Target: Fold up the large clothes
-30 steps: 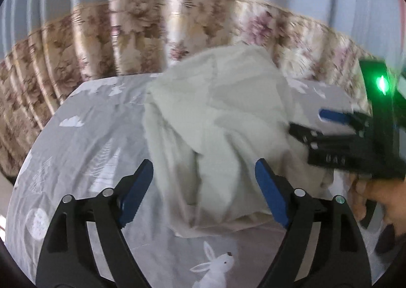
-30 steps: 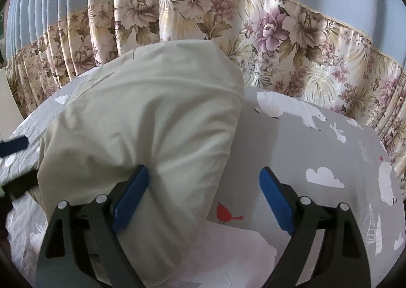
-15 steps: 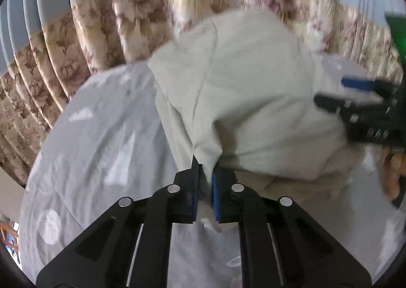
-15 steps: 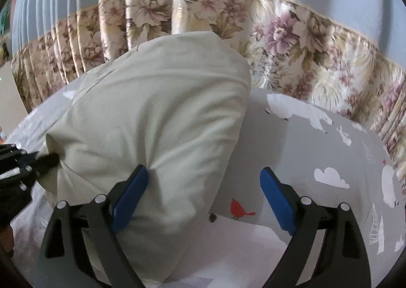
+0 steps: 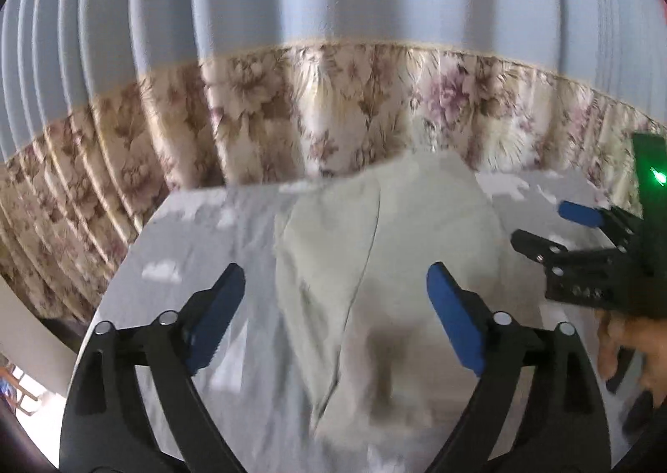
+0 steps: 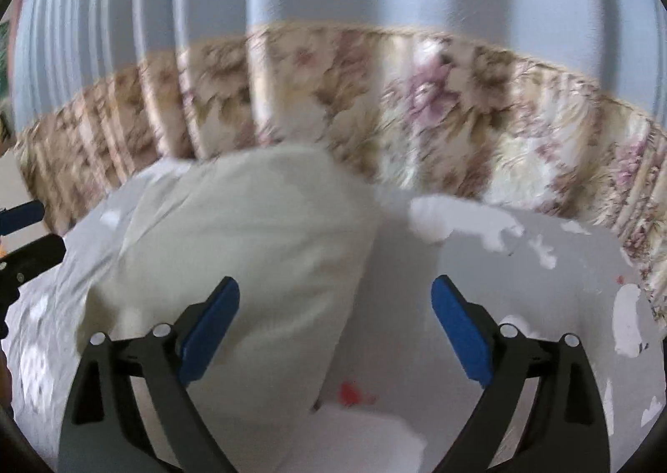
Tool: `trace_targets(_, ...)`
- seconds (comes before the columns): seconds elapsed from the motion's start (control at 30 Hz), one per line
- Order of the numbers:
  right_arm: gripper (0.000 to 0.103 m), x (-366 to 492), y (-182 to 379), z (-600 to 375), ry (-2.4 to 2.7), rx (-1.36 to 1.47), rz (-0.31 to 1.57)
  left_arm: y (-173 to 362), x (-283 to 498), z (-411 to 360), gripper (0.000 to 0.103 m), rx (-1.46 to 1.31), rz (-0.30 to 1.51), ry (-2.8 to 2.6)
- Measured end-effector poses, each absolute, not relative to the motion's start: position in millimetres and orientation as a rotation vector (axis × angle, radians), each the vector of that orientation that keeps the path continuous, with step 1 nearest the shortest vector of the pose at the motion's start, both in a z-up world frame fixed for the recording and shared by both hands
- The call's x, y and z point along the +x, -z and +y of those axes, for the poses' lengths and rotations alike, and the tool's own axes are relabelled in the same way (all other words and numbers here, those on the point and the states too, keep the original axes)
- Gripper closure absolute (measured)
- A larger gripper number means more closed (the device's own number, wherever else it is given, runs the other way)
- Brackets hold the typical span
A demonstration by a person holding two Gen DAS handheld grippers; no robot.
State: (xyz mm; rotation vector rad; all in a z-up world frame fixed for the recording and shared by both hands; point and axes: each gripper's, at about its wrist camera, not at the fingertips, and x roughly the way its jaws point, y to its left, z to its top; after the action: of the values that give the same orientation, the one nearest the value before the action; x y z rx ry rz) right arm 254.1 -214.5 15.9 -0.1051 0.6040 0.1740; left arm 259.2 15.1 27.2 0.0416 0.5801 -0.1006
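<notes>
On the left side there is a long curtain point(image 5: 292, 106), blue on top with brown and pink flowers at the bottom, and it hangs behind a bed with a grey sheet point(image 5: 200, 256) that has white shapes on it. The left gripper point(image 5: 335, 312) has its two blue pads spread far apart, and the jaws are opening right now. Nothing is pinched in them; the pads do not touch the cloth that shows between them. In the middle of the bed lies the thing to fold, a big pale green garment point(image 5: 387, 264), bunched in a soft lump on the sheet with a long seam running down it. It looks light and floppy, so I think it will sag and slide out of shape when lifted, and it will not break. A good place to grab looks like a corner or the edge along the seam, one for each tool, so it can be pulled flat. On the right, the right gripper point(image 6: 335, 325) is spread wide too and holds nothing; the garment's edge shows under its left pad. A hand point(image 5: 638, 352) holds that tool at the edge of the left view. Both views are blurry. I cannot tell what kind of clothing it is, where the sleeves or collar are, or how many layers are tucked under the lump. Its near edge is cut off at the bottom.
</notes>
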Motion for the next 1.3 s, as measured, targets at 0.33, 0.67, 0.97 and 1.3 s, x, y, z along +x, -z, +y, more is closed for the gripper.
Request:
trace_targets(0.33, 0.002, 345, 2, -213, -0.061, -0.111, 0.589, 27, 360, -3, 0.004, 0.086, 0.723, -0.010)
trace_targets(0.67, 0.002, 393, 57, -181, -0.059, -0.204, 0.770, 62, 376, 29, 0.003, 0.048, 0.774, -0.063)
trace_targets(0.97, 0.002, 348, 11, -211, -0.133, -0.066, 0.730, 42, 351, 59, 0.003, -0.077, 0.740, 0.021)
trace_targets(1.3, 0.002, 296, 39, -212, -0.257, 0.044, 0.855, 67, 332, 63, 0.003, -0.115, 0.827, 0.046)
